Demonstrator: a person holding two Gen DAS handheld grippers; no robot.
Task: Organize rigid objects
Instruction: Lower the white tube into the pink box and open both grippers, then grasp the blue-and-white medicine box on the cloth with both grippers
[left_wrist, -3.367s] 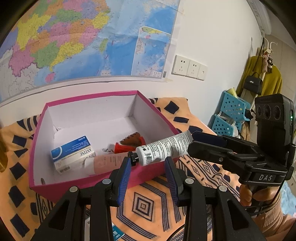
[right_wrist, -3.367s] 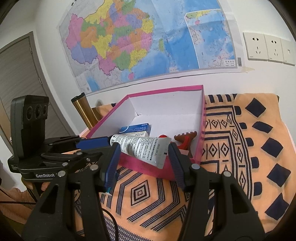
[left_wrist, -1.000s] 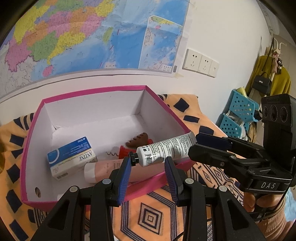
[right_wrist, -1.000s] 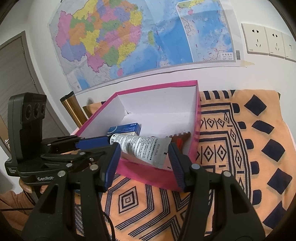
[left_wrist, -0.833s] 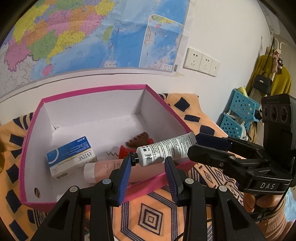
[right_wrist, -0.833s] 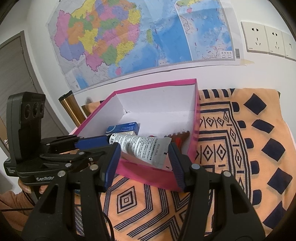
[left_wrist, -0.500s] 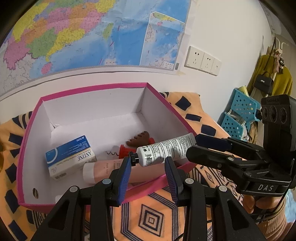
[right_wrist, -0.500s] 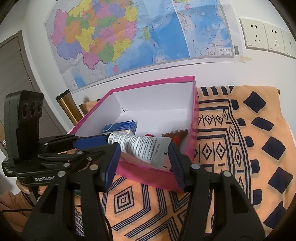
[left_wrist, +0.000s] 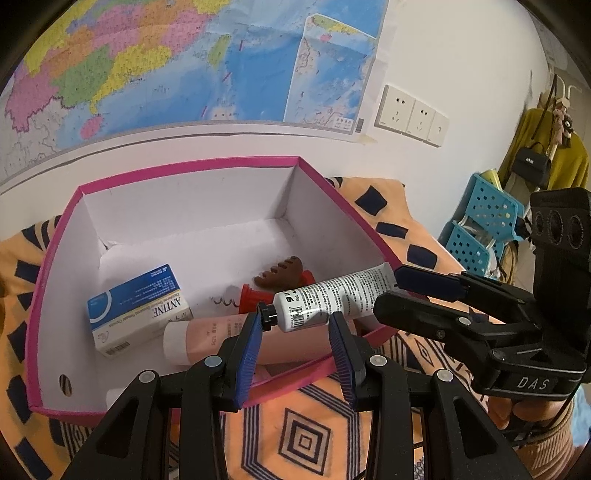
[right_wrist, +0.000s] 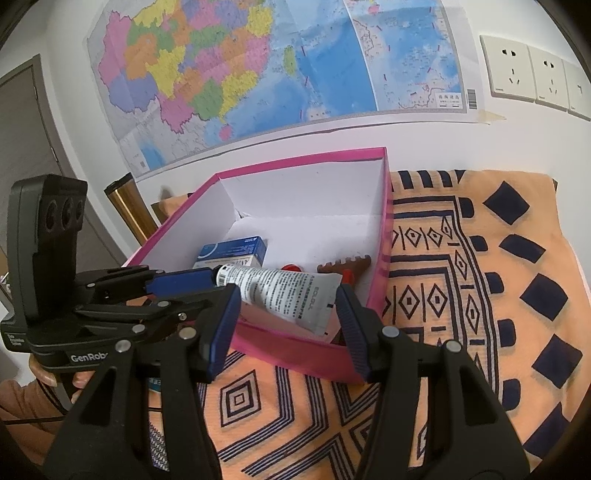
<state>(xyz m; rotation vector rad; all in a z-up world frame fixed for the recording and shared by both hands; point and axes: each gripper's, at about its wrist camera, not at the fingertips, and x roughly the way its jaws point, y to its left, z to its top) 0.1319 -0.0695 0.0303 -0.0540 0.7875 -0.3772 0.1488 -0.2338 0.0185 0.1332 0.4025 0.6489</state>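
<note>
The left tongs (left_wrist: 295, 328) pinch the black cap end of a white tube (left_wrist: 332, 301), jaws narrow. The right tongs (right_wrist: 288, 306) clamp the tube's flat crimped end, jaws about half apart. The tube hangs level between them, over the near rim of a pink box (left_wrist: 184, 166). Inside the box, at 9 o'clock from the left tongs, lies a blue-white carton (left_wrist: 138, 308); a pink tube (left_wrist: 207, 330) lies just under the cap, and a red corkscrew (left_wrist: 251, 297) and brown comb (left_wrist: 282, 273) sit at 12 o'clock. The box rests on an orange patterned cloth (right_wrist: 498, 277). Both tongs tilt downward; fingers (left_wrist: 532, 410) grip the right handle at 4 o'clock.
</note>
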